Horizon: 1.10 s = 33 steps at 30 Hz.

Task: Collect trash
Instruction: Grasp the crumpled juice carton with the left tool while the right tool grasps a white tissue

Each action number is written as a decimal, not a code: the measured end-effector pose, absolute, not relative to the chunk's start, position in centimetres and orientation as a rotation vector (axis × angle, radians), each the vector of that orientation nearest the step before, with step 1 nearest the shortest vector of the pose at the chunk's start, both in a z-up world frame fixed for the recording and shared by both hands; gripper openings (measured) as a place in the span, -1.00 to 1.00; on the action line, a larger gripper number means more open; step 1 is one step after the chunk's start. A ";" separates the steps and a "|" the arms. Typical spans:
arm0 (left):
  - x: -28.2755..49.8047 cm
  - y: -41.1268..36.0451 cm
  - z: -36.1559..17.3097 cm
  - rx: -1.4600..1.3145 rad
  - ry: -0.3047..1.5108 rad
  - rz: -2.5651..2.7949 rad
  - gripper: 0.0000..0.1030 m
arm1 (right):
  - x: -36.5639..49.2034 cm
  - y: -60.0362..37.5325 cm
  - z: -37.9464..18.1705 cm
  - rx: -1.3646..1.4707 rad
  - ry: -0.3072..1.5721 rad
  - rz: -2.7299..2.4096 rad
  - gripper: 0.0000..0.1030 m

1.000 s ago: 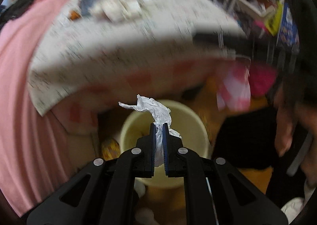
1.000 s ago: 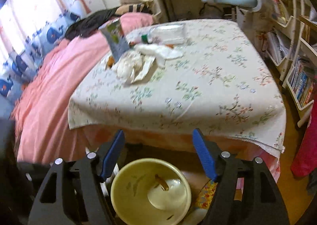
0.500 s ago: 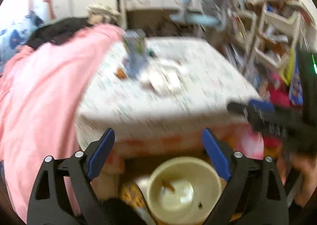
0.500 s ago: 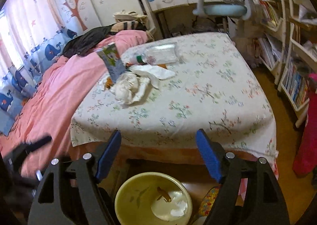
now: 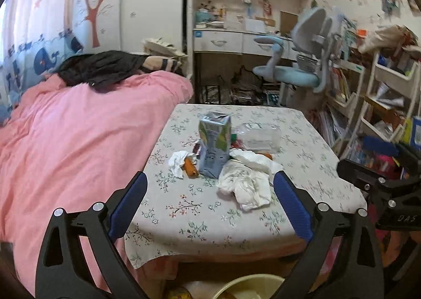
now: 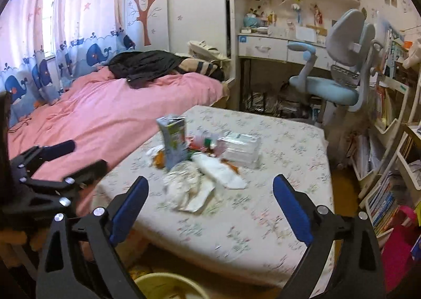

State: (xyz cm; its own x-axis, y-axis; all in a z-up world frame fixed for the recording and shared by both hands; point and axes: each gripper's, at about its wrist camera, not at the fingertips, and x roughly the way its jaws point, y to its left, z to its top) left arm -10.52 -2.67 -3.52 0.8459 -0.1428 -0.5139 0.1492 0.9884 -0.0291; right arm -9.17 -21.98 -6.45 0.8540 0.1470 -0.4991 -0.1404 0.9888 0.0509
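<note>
A heap of trash lies on the floral-cloth table [image 5: 197, 220]: a grey-green carton [image 5: 214, 146] standing upright, crumpled white paper [image 5: 244, 186], a small white tissue [image 5: 177, 162], an orange scrap [image 5: 190, 167] and a clear plastic box [image 5: 259, 138]. My left gripper [image 5: 209, 186] hangs short of the table with its jaws opening and nothing between them. My right gripper [image 6: 210, 186] is also opening and empty, facing the carton [image 6: 173, 141] and the box [image 6: 240, 147]. The yellow bin's rim [image 5: 247, 288] [image 6: 165, 285] shows below both grippers.
A bed with a pink cover [image 5: 79, 141] runs along the table's left side. A blue desk chair [image 5: 297, 72] and a desk stand behind the table. Crowded shelves [image 5: 381, 104] line the right. The other gripper shows at each view's edge.
My left gripper let go of the white tissue over the bin, opened wide and rose to face the table. My right gripper opened wider and rose too.
</note>
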 end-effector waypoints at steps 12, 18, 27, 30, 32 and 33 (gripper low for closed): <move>-8.4 -3.3 -5.3 0.000 0.569 -0.157 0.84 | -6.1 -25.4 -8.2 0.181 0.586 0.091 0.78; -7.5 -3.7 -5.2 0.006 0.566 -0.165 0.84 | -5.3 -25.4 -8.6 0.152 0.618 0.093 0.78; -3.6 -4.0 -5.9 0.014 0.583 -0.174 0.85 | -4.0 -24.3 -9.5 0.078 0.663 0.130 0.78; -1.7 -4.1 -6.8 0.017 0.602 -0.176 0.85 | -2.6 -24.1 -10.0 0.035 0.679 0.128 0.78; -0.4 -4.2 -7.4 0.018 0.606 -0.180 0.85 | -1.6 -24.3 -10.6 0.033 0.704 0.129 0.77; 0.2 -4.2 -7.7 0.018 0.603 -0.179 0.85 | -1.2 -24.3 -10.8 0.036 0.715 0.131 0.77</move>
State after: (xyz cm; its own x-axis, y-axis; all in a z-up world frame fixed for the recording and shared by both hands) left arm 0.24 -4.22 -7.69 0.8085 -0.1625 -0.5656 0.1728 0.9843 -0.0358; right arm -1.21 -24.28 -10.83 0.7473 0.1318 -0.6513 -0.1073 0.9912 0.0775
